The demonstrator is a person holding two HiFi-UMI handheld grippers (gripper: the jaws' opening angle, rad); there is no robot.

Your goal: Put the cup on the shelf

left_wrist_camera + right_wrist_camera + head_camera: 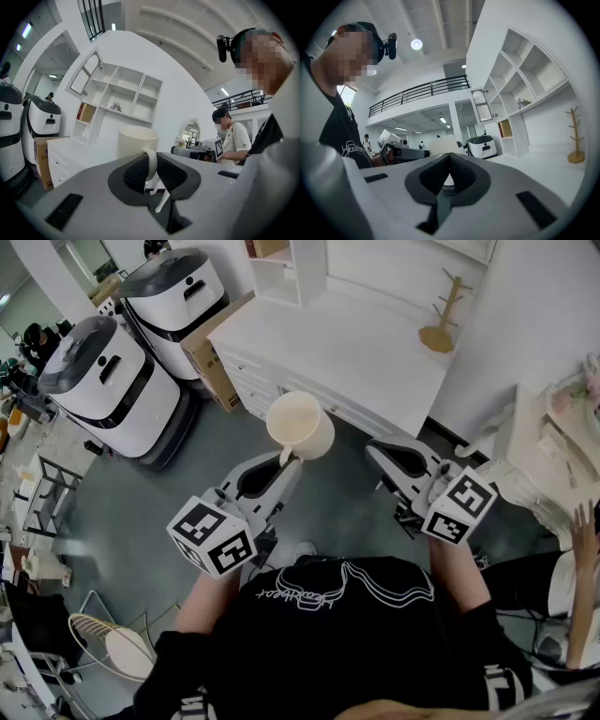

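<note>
Head view, with both gripper views: cup in transit. The left hand-held gripper (286,461) is clamped narrowly on the handle of the cream cup (300,425). The cup is carried upright in the air just beyond the jaw tips, near the front edge of the white table (356,352). The right hand-held gripper (386,457), alongside, has its jaws together on nothing. The shelf (119,98) stands well ahead of the left hand-held gripper, above the table. Judged progress: pickup done; carry, placement and release remain.

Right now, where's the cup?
Head view, centre: the cup is held by its handle in the left claw, in front of the white counter.
</note>
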